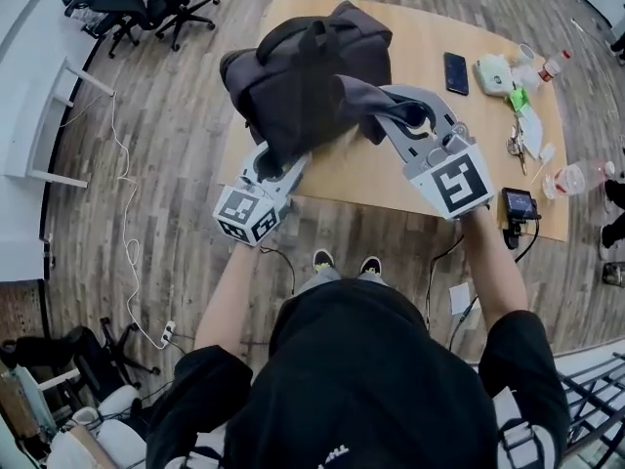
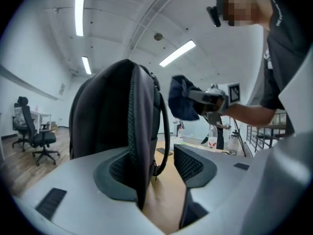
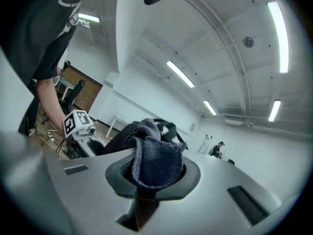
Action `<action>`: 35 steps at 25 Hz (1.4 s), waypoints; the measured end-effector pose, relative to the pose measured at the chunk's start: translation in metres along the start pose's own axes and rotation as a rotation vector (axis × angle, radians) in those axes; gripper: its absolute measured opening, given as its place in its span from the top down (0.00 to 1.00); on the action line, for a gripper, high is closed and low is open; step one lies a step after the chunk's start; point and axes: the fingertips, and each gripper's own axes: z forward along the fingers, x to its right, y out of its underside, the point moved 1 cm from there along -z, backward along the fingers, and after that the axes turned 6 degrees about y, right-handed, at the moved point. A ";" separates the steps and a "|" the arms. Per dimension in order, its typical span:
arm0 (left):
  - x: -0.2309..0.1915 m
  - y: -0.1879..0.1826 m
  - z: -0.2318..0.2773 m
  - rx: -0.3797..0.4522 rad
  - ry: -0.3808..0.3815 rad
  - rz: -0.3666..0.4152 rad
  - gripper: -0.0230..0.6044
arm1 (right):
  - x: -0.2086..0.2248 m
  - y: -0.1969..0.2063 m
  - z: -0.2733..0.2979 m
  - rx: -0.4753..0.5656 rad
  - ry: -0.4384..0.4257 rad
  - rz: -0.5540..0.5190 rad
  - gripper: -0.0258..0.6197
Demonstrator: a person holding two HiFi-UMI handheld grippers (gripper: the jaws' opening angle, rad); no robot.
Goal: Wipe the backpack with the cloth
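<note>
A dark backpack (image 1: 303,76) stands upright on the wooden table (image 1: 376,179). My left gripper (image 1: 285,164) is at its near lower edge. In the left gripper view the backpack's side seam (image 2: 134,131) lies between the jaws against the left pad, while the right pad (image 2: 190,163) stands apart from it, so that gripper (image 2: 161,163) is open. My right gripper (image 1: 415,115) is held up beside the backpack's right side, shut on a dark grey cloth (image 1: 376,106). The cloth (image 3: 156,158) bunches up out of the right gripper (image 3: 154,173), and the backpack (image 3: 117,138) shows behind it.
On the table's right part lie a phone (image 1: 456,72), a white box (image 1: 495,70), keys (image 1: 516,145), plastic bottles (image 1: 576,177) and a small black device (image 1: 518,205). Office chairs (image 1: 146,8) stand on the floor at far left. A cable (image 1: 127,242) runs along the floor.
</note>
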 end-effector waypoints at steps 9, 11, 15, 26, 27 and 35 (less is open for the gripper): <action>0.043 0.052 -0.017 -0.116 0.137 0.024 0.49 | -0.038 -0.070 0.113 0.054 -0.036 -0.413 0.89; 0.043 0.078 -0.025 -0.240 0.124 0.054 0.49 | -0.038 -0.066 0.124 0.044 -0.009 -0.453 0.89; 0.063 0.168 -0.037 -0.562 0.234 0.013 0.49 | -0.046 -0.063 0.129 0.045 0.008 -0.499 0.90; 0.037 0.170 -0.061 -0.441 -0.010 -0.110 0.49 | -0.116 0.006 0.111 0.001 -0.016 -0.556 0.90; 0.037 0.168 -0.065 -0.433 -0.029 -0.103 0.49 | -0.122 0.018 0.112 -0.006 -0.025 -0.541 0.90; 0.033 0.134 -0.092 -0.292 -0.140 -0.099 0.49 | -0.162 0.072 0.115 -0.083 -0.038 -0.418 0.90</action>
